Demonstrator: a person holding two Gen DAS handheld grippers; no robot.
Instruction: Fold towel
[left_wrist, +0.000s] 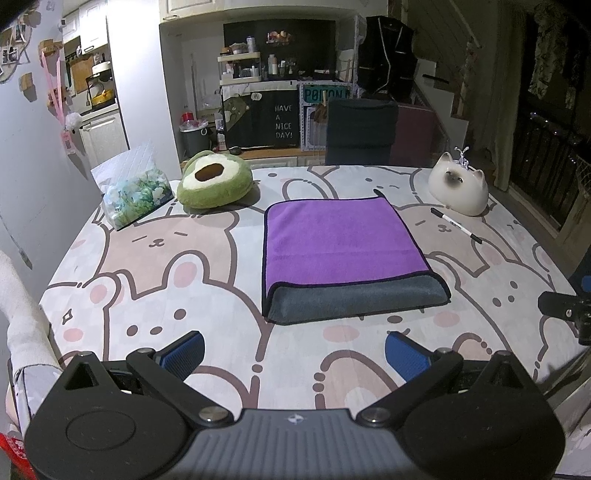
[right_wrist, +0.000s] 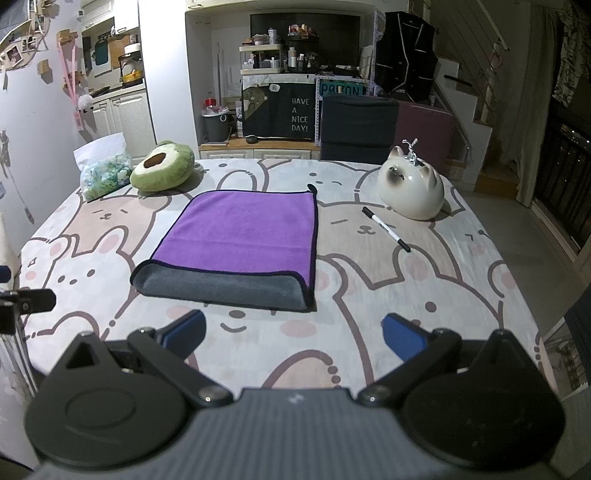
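Note:
A towel (left_wrist: 340, 243), purple on top and grey underneath, lies folded flat on the table with its rounded grey fold toward me; it also shows in the right wrist view (right_wrist: 240, 236). My left gripper (left_wrist: 293, 352) is open and empty, hovering over the tablecloth a little short of the towel's near edge. My right gripper (right_wrist: 293, 334) is open and empty, also just short of the near edge. The tip of the right gripper shows at the right edge of the left wrist view (left_wrist: 565, 314).
The table (left_wrist: 147, 295) has a rabbit-pattern cloth. An avocado plush (left_wrist: 214, 181) and a bag (left_wrist: 133, 195) sit at the back left. A ceramic cat (left_wrist: 460, 188) and a marker pen (left_wrist: 456, 225) lie at the back right. A dark chair (left_wrist: 360, 133) stands behind.

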